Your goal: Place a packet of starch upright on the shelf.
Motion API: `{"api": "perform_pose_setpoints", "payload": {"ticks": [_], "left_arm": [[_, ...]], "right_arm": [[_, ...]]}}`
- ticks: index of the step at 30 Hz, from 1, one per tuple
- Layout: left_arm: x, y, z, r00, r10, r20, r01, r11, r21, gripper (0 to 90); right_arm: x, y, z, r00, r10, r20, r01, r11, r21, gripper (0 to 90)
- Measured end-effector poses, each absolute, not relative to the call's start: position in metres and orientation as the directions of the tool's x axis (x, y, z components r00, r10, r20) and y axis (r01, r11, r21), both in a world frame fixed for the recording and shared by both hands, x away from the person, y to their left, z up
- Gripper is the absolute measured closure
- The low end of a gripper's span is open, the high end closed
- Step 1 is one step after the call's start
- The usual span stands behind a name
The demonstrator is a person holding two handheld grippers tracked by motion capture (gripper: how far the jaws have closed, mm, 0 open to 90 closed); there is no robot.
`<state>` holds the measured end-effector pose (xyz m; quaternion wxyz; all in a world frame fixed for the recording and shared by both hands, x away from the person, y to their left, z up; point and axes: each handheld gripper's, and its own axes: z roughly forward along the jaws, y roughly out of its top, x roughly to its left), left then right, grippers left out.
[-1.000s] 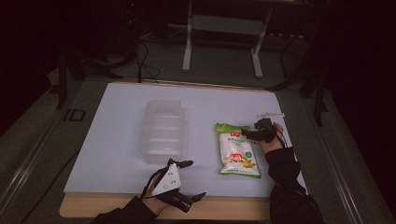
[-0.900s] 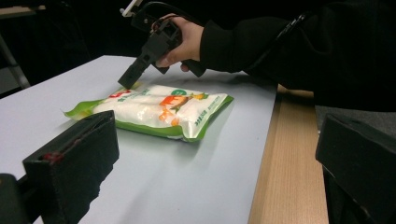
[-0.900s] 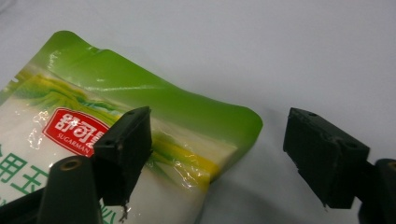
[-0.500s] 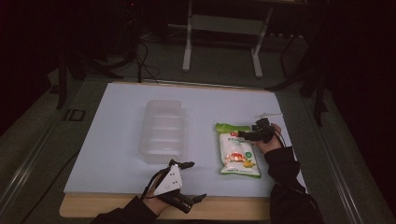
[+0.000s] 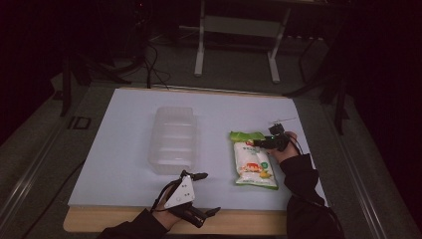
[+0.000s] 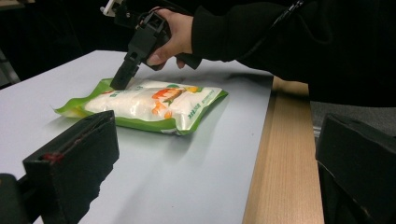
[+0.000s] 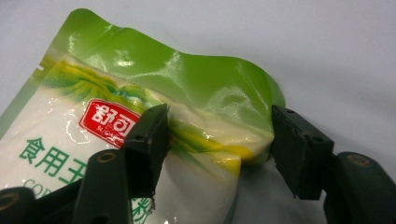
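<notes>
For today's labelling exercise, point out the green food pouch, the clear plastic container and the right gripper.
green food pouch (image 5: 253,164), high view, on its white printed front.
clear plastic container (image 5: 172,139), high view, on its ribbed top.
right gripper (image 7: 219,140), right gripper view, midway between its jaw tips.

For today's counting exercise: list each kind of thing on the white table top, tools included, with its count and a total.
Clear plastic container: 1
Green-and-white food pouch: 1
Handheld tools: 2, left tool and right tool
Total: 4
</notes>
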<state>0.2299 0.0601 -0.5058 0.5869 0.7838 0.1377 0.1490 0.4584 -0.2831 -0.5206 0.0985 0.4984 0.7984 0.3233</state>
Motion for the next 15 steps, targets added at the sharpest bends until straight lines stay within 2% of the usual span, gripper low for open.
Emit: {"api": "perform_pose_setpoints", "payload": {"ticks": [4, 7, 10, 11, 15], "left_arm": [[0.23, 0.06, -0.506, 0.917, 0.392, 0.074, 0.04, -0.273, 0.961, 0.0], [0.23, 0.059, -0.506, 0.916, 0.394, 0.073, 0.041, -0.272, 0.961, 0.0], [0.23, 0.059, -0.506, 0.915, 0.397, 0.075, 0.039, -0.272, 0.961, 0.0], [0.23, 0.059, -0.506, 0.915, 0.397, 0.077, 0.038, -0.274, 0.961, 0.0], [0.231, 0.06, -0.506, 0.913, 0.402, 0.076, 0.04, -0.273, 0.961, 0.0]], "right_arm": [[0.457, -0.282, -0.521, -0.479, 0.864, 0.158, 0.73, 0.291, 0.618, 44.3], [0.455, -0.279, -0.52, -0.475, 0.866, 0.155, 0.729, 0.289, 0.62, 54.2], [0.452, -0.274, -0.517, -0.472, 0.874, 0.118, 0.725, 0.308, 0.616, 67.0], [0.451, -0.272, -0.516, -0.484, 0.869, 0.105, 0.715, 0.323, 0.62, 78.3], [0.446, -0.259, -0.513, -0.514, 0.858, 0.01, 0.684, 0.402, 0.609, 80.3]]}}
